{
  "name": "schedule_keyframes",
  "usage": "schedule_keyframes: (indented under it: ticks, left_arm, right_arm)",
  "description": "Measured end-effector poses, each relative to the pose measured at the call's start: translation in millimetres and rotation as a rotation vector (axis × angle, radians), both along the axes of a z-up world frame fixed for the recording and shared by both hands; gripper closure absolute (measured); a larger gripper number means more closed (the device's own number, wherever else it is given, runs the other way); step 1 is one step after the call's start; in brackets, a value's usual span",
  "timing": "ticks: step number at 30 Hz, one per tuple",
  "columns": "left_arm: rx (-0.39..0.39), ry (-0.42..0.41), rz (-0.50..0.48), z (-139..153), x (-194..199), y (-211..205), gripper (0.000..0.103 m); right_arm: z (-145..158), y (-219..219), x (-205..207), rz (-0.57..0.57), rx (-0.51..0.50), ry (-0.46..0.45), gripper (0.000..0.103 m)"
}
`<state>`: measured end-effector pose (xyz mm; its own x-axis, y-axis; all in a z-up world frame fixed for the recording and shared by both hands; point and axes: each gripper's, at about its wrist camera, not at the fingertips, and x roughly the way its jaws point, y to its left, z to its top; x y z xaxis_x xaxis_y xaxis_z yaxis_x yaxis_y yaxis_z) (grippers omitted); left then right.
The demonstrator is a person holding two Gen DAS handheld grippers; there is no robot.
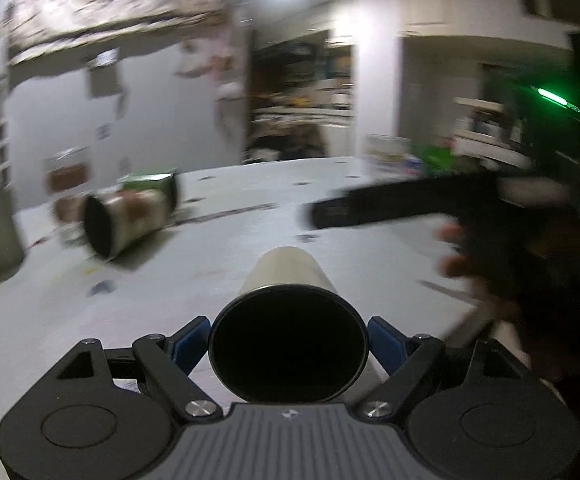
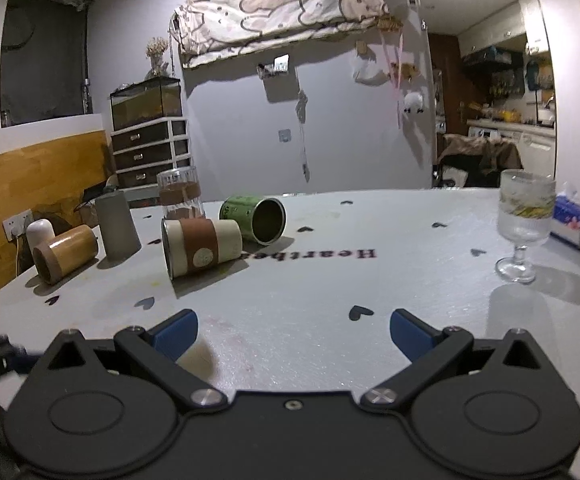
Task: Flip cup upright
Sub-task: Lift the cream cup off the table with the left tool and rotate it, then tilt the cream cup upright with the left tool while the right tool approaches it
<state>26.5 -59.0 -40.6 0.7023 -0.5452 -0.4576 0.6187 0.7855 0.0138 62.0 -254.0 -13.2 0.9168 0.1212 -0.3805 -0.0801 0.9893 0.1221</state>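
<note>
My left gripper point(image 1: 288, 342) is shut on a cream cup point(image 1: 290, 304). The cup lies on its side between the blue pads, its dark mouth toward the camera, over the white table point(image 1: 217, 264). The left wrist view is blurred. My right gripper point(image 2: 293, 330) is open and empty, low over the table point(image 2: 330, 280). It shows in the left wrist view point(image 1: 430, 204) as a dark shape at the right. A cream cup with a brown sleeve point(image 2: 199, 246) lies on its side ahead of the right gripper; it also shows in the left wrist view point(image 1: 125, 216).
A green tin point(image 2: 255, 218) and a bamboo cup point(image 2: 65, 254) lie on their sides. A grey cup point(image 2: 115, 224) and a glass with a brown band point(image 2: 179, 196) stand behind. A stemmed glass point(image 2: 524, 220) and a tissue pack point(image 2: 576, 220) stand at the right.
</note>
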Motion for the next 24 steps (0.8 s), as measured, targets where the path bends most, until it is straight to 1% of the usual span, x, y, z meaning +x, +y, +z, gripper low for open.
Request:
schedule_keyframes:
  ticks: [3, 5, 7, 9, 11, 17, 24]
  left_arm:
    - [0.023, -0.042, -0.060, -4.7, -7.0, -14.8, 0.018]
    - [0.028, -0.055, -0.063, -5.6, -5.3, -14.7, 0.017]
    - [0.021, -0.038, -0.063, -7.6, -1.8, -15.4, 0.017]
    - [0.028, -0.015, -0.049, -10.3, 1.0, -14.1, 0.012]
    - [0.035, -0.009, -0.029, -13.1, 2.2, -10.5, 0.010]
    - [0.001, 0.020, 0.051, -14.4, -2.1, 5.3, 0.010]
    - [-0.046, 0.060, 0.146, -17.1, 13.1, 18.9, 0.010]
  right_arm:
    - [-2.2, 0.3, 15.6, 0.013, 0.011, 0.046, 0.000]
    - [-6.0, -0.1, 27.9, 0.018, 0.011, 0.105, 0.000]
    - [-11.2, -0.6, 38.8, 0.017, 0.011, 0.162, 0.000]
    - [-14.6, -1.6, 47.7, 0.025, 0.025, 0.203, 0.000]
    - [-18.8, -1.7, 54.4, 0.029, 0.032, 0.236, 0.000]
    - [-23.6, -11.3, 56.6, 0.002, 0.032, 0.253, 0.000]
    - [-29.2, -41.8, 50.2, -0.047, 0.089, 0.274, 0.000]
